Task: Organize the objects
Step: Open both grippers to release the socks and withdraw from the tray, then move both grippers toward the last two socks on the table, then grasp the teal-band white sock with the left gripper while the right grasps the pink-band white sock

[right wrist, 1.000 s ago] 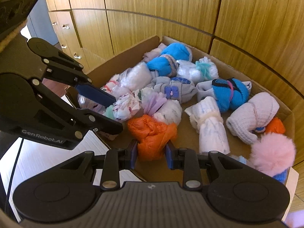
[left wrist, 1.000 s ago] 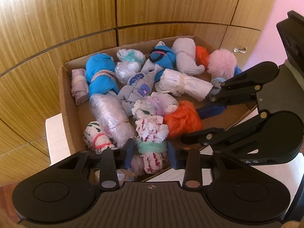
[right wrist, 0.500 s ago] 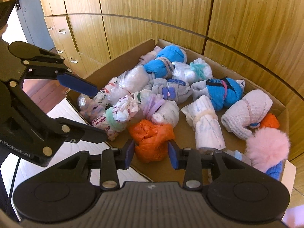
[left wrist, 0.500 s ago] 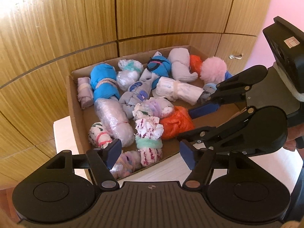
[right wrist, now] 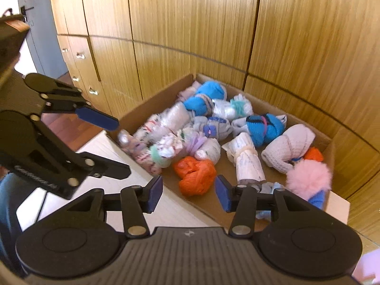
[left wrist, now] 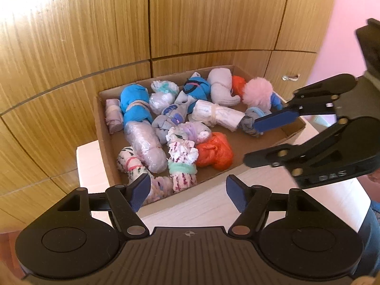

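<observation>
A shallow cardboard box [left wrist: 104, 140] on a pale wood-grain surface [left wrist: 213, 204] holds soft rolled sock bundles, filling the centre of both frames. The crinkly orange bundle [right wrist: 194, 174], lumpy and rounded, lies near the box's front edge. Beside it the white ribbed roll [right wrist: 247, 160], tied at its middle, runs lengthwise from upper left to lower right in the right wrist view. A fluffy pink pompom [right wrist: 308, 177] sits at lower right. The left tool [left wrist: 187, 191] and the right tool [right wrist: 188, 190] are both opening, jaws apart, gripping nothing. Glossy wooden cabinets [left wrist: 190, 16] stand behind.
</observation>
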`<state>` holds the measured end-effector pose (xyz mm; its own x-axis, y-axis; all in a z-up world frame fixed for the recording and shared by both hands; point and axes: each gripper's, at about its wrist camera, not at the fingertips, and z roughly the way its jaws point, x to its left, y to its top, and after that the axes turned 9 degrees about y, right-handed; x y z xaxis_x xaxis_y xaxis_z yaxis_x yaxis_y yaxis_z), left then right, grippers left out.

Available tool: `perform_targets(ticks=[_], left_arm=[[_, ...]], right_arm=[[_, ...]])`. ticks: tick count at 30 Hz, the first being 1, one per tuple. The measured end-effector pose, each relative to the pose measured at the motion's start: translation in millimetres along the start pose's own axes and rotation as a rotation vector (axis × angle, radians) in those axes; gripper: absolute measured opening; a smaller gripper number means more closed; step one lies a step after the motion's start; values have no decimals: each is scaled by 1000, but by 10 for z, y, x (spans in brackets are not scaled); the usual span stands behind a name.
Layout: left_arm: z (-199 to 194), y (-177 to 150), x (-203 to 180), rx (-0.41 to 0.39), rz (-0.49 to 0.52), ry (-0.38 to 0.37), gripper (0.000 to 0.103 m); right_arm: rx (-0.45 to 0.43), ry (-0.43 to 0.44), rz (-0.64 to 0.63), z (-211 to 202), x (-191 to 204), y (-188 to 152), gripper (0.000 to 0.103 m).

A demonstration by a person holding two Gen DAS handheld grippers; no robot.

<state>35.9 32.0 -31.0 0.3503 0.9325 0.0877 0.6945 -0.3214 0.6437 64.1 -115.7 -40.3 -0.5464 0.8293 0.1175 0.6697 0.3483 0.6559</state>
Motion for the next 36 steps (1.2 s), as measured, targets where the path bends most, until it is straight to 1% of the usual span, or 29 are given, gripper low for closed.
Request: perform_targets(ticks=[3,6,7,8,11,13,14,17,19,21,25,26,27,29,30,31,32,34,35,36], left_arm=[[-136,-62,-46,-18,13,15,76],[-314,-167,-92,-43,24,12,78],[-383,-230,-125,-51,32,9,79],[-429,-284,-157,-56,40,0,80],[-565,-503,-294,-61,76,-32,80],[-627,-649,-387,-58,96,-70,81],[-655,-728,-442,-57,109,-96,81],[-675,-887,-615,-63,147,-142,82],[-612,-957,-737,-59,179,-162,82],[-542,-995,-841,-41,188,-178,82],[-387,-1065,-982,-18,231,-169,81],[-355,-1084,-1006,-10,237,-170,80],[-327,-1095,-1016,-3,240,-175,78],[-268,-1107,-1029,8,249,-178,72],[-251,-1116,-1039,11,257,-177,66],[-236,-1123,-1048,13,262,-177,62],[-246,-1138,-1060,14,259,-180,59],[-231,-1135,-1056,14,252,-186,53],[-222,-1128,-1054,15,248,-186,52],[-221,-1118,-1052,16,245,-187,47]], right_arm=[[-48,-4,1,-245,145,-68,48],[-102,9,-2,-538,345,-252,54],[-114,20,-1,-631,416,-363,59],[-115,29,-2,-691,463,-467,61],[-96,38,10,-769,568,-777,63],[-77,50,12,-797,629,-1025,64],[-70,53,15,-777,661,-1115,65],[-48,68,8,-703,704,-1328,66],[-35,58,-1,-673,732,-1410,66],[-26,60,-11,-615,725,-1458,66],[-9,40,-47,-508,713,-1478,66],[-11,44,-46,-488,690,-1496,63],[-9,47,-41,-472,678,-1505,61],[-6,51,-25,-437,647,-1521,51],[-6,55,-18,-432,636,-1530,50],[-8,55,-15,-431,627,-1540,49],[-9,52,-12,-434,622,-1549,47],[-14,48,-5,-462,614,-1559,45],[-17,47,-2,-477,608,-1559,45],[-18,46,-1,-497,601,-1554,44]])
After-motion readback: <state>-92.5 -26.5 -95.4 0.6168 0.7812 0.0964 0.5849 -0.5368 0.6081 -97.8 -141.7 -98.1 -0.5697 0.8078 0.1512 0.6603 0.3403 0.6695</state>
